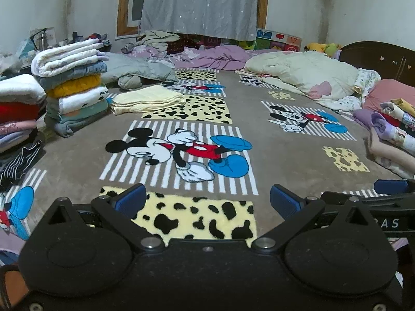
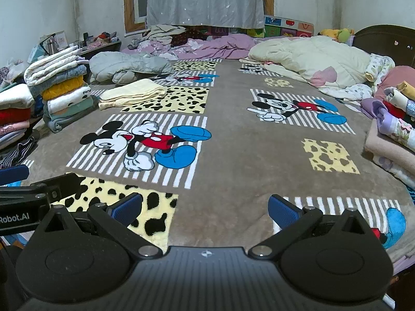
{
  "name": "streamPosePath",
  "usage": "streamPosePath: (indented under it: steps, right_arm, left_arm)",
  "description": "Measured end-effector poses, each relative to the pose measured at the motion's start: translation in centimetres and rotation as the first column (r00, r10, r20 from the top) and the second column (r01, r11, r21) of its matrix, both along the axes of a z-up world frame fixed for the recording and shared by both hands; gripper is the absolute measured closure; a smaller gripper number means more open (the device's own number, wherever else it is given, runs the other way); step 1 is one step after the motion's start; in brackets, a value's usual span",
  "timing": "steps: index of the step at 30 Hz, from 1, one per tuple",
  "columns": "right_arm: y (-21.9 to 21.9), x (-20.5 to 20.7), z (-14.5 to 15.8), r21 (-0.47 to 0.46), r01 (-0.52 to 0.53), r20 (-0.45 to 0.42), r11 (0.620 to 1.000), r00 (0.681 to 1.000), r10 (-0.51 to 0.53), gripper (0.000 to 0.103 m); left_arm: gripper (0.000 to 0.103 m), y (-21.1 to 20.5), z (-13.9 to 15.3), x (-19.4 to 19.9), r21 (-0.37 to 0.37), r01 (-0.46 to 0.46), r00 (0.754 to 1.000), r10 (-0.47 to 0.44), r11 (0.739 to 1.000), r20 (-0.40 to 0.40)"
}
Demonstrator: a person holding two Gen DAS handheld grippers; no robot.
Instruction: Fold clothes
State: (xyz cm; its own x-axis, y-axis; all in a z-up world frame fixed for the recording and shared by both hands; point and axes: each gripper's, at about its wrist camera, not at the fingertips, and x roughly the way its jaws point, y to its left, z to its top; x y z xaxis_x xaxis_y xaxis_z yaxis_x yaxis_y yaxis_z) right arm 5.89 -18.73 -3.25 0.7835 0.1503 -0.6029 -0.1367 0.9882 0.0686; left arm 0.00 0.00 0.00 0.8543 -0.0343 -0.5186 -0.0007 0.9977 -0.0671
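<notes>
Both the left gripper (image 1: 207, 199) and the right gripper (image 2: 205, 207) hover wide open and empty over the cartoon-mouse blanket (image 1: 280, 150), with the folded cream garment (image 1: 147, 98) lying at eleven o'clock beside the stack of folded clothes (image 1: 75, 88).

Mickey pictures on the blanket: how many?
5 Mickeys in right wrist view: near left, middle right, far centre, one partly under the quilt, one bottom right. Others may be hidden.
</notes>
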Motion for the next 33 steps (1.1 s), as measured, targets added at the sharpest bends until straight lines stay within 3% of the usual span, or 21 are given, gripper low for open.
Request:
streamPosePath:
  steps: [33]
  right_arm:
    - [-1.0,-0.2,0.0,-0.016,0.014,0.003,1.000,1.000,-0.014,0.000]
  left_arm:
    - [0.000,-1.0,-0.5,0.1,-0.002,0.020,1.000,-0.020,1.000,-0.008]
